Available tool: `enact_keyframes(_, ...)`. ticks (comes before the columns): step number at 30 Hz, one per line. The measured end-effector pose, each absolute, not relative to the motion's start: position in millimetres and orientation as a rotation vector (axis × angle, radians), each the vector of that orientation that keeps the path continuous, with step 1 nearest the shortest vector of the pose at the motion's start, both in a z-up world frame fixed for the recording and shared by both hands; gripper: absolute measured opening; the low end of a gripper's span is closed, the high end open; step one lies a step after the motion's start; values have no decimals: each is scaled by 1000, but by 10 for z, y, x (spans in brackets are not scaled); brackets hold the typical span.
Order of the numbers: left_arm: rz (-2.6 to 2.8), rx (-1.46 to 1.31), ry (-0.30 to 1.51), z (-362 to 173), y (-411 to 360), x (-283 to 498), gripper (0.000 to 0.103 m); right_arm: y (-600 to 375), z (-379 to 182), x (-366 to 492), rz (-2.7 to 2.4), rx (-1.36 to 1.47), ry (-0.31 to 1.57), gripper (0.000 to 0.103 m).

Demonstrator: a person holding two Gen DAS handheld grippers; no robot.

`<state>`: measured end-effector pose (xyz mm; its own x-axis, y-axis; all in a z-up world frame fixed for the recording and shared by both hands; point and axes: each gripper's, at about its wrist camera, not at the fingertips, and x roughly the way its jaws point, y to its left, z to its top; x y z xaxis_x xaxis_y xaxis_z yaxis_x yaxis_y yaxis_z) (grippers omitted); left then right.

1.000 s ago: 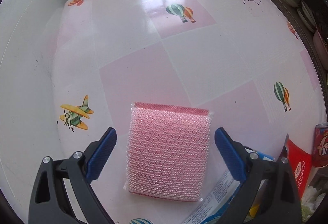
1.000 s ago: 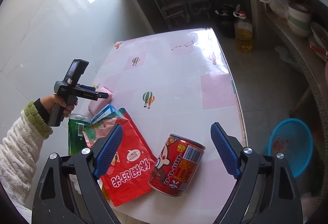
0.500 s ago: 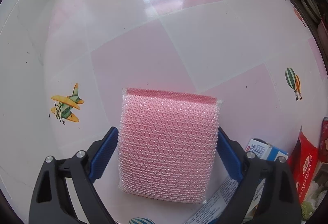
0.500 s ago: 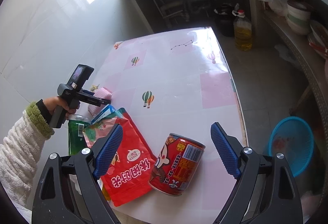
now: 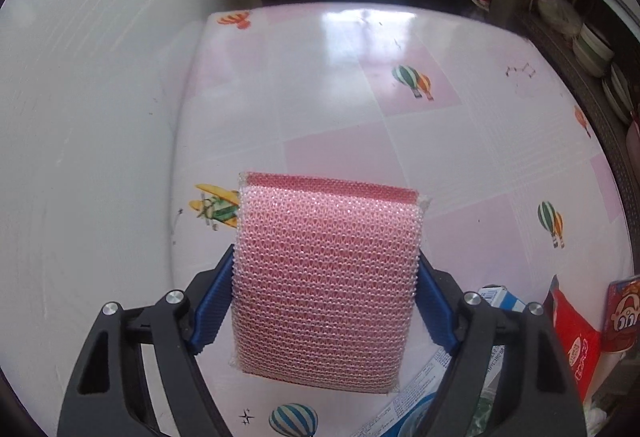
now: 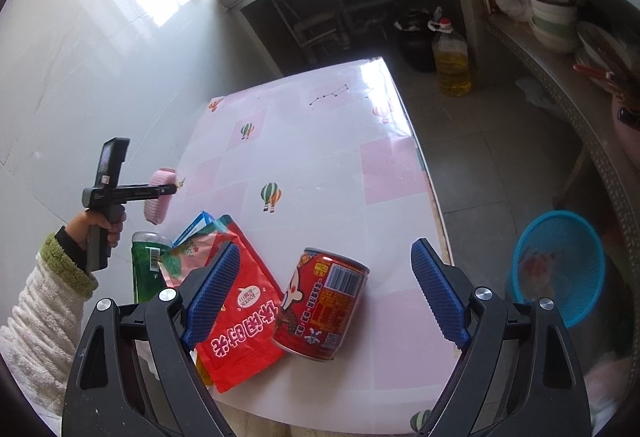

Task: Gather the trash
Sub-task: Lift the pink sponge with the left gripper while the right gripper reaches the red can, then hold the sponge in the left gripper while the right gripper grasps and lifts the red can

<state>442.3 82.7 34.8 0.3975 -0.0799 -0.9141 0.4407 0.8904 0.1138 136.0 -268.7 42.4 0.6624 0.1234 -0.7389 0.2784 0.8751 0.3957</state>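
Since the earlier frame, my left claw (image 5: 326, 301) had lifted the pink sponge (image 5: 326, 269) off the tabletop (image 5: 360, 117), its jaws closing against the sponge's sides. My right claw (image 6: 326, 293) hung wide open and empty over the red can (image 6: 320, 309).

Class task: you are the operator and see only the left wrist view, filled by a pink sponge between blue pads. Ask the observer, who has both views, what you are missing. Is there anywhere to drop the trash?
Observer: Yes, a blue basket stands on the floor beside the table.
Operator: Is the sponge off the table?
Observer: The right wrist view shows the pink sponge lifted clear, in the left hand-held gripper, whose jaws are closing on it.
Operator: And the right hand-held gripper?
Observer: The right hand-held gripper hangs open above a red can lying on its side.
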Motion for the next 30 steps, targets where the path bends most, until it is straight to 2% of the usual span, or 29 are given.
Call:
enact_keyframes(8, -347, 154, 839, 1349, 1149, 3588, 78, -2797, 84, 1319, -66, 657, 931, 83)
enact_keyframes(13, -476, 21, 739, 1659, 1040, 2871, 78, -2727, -193, 1479, -35, 728, 1020, 83)
enact_keyframes(20, -686, -92, 722, 1539, 653, 2100, 78, -2526, -412, 1692, -37, 680, 1120, 83)
enact_keyframes(23, -688, -22, 721, 1358, 350, 1932, 78, -2481, -505, 1750, -35, 676, 1137, 74)
enact_keyframes(28, -708, 13, 748, 1128, 138, 1805, 79, -2457, -659, 1801, 10, 750, 1153, 65)
enact_keyframes(30, -721, 4, 765, 1070, 107, 1773, 79, -2456, -666, 1803, 18, 756, 1147, 65)
